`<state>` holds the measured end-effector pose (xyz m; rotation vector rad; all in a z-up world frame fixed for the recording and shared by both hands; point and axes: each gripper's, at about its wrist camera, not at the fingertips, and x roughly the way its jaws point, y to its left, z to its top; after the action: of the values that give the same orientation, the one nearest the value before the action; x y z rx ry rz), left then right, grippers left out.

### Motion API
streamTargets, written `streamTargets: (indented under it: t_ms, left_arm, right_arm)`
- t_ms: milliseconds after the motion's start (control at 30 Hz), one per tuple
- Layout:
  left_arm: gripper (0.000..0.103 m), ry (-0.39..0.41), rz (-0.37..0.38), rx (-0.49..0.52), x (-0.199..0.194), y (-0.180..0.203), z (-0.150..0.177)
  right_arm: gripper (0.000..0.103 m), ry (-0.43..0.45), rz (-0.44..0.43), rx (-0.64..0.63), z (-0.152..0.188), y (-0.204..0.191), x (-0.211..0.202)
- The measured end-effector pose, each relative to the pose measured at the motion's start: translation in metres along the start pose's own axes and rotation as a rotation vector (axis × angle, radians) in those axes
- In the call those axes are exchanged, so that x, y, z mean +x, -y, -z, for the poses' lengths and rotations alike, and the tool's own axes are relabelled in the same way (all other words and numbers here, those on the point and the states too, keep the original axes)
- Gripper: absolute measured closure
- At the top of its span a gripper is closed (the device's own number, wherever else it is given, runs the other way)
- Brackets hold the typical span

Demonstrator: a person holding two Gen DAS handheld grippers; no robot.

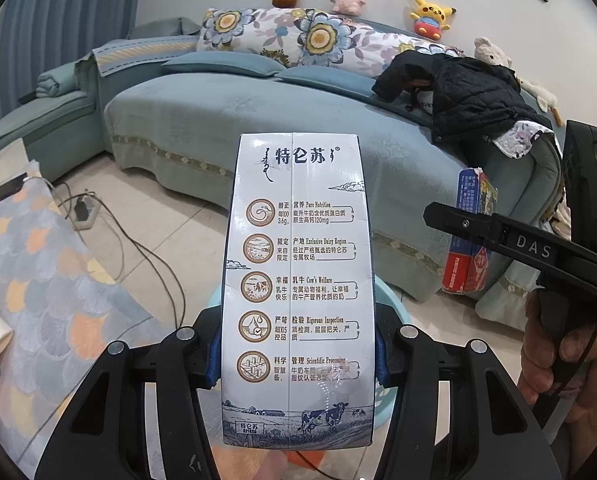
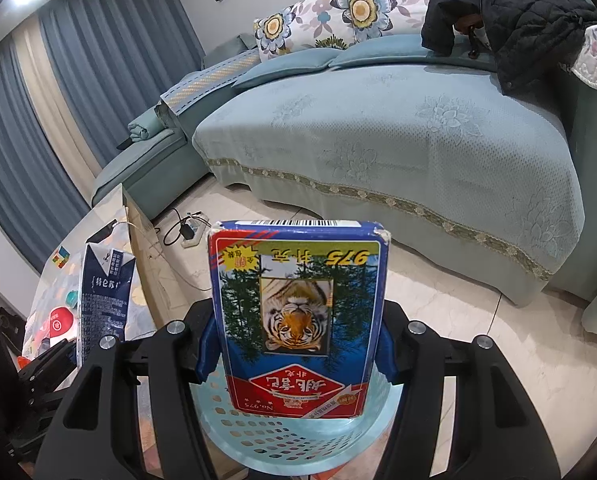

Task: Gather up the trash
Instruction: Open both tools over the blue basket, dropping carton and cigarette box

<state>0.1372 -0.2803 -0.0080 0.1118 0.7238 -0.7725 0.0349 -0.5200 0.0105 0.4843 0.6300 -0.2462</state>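
Between the left tongs: left gripper is clenched on a tall white-and-blue cardboard milk carton; its blue pads press both narrow sides near the carton's lower end, and the carton stands upright, printed panel facing the camera.
Between the right tongs: right gripper is grasping a blue-and-red cardboard playing-card box with a tiger picture; the blue pads squeeze its two side edges, and the print reads upside down.
Below the right tongs: pale turquoise perforated plastic waste basket, its rim and holed wall showing directly under the card box.
Below the left tongs: a sliver of the same turquoise basket rim shows past the carton's right edge.
Right of the left tongs: the right gripper's black arm crosses in from the side with the card box pinched at its tip, apart from the milk carton; a person's hand wraps its handle.
Left of the right tongs: the milk carton appears side-on, above the black frame of the left gripper.
Far left of both tongs: a table under a patterned grey, orange and yellow cloth.
Ahead of both tongs: a teal fabric sofa with an embossed cover, a floral cushion, a black quilted jacket thrown on its right end, and plush toys along the back.
Floor ahead: pale tiles with a white power strip and black cables.
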Motion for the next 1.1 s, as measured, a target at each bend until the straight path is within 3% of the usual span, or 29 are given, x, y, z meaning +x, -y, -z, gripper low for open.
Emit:
streamTargets:
  t_ms: [367,433,467,633,733,1000,1100]
  left_arm:
    - [0.051,-0.016,-0.014,-0.02,0.009,-0.001,-0.008]
    - [0.047,-0.034,-0.022,-0.028,0.013,-0.004,-0.01]
    - [0.039,-0.052,-0.014,-0.035,0.015,-0.005,-0.01]
    - [0.037,-0.05,-0.019,-0.042,0.013,-0.011,-0.011]
    - [0.037,-0.041,-0.024,-0.052,0.007,-0.016,-0.011]
    - [0.037,-0.01,-0.064,-0.049,-0.027,-0.03,-0.004]
    - [0.037,0.013,-0.111,-0.063,-0.048,-0.04,0.004]
  right_arm:
    - [0.046,-0.012,-0.005,0.003,-0.001,-0.001,0.006]
    - [0.046,-0.016,-0.003,0.005,-0.002,0.001,0.007]
    - [0.046,-0.017,-0.001,0.009,-0.002,0.002,0.007]
    - [0.041,-0.021,-0.008,0.017,-0.002,0.002,0.008]
    - [0.036,-0.012,-0.013,0.011,-0.003,-0.001,0.007]
    - [0.036,0.011,-0.021,0.022,-0.004,-0.001,0.001]
    - [0.036,0.021,-0.024,0.024,-0.005,-0.002,-0.002]
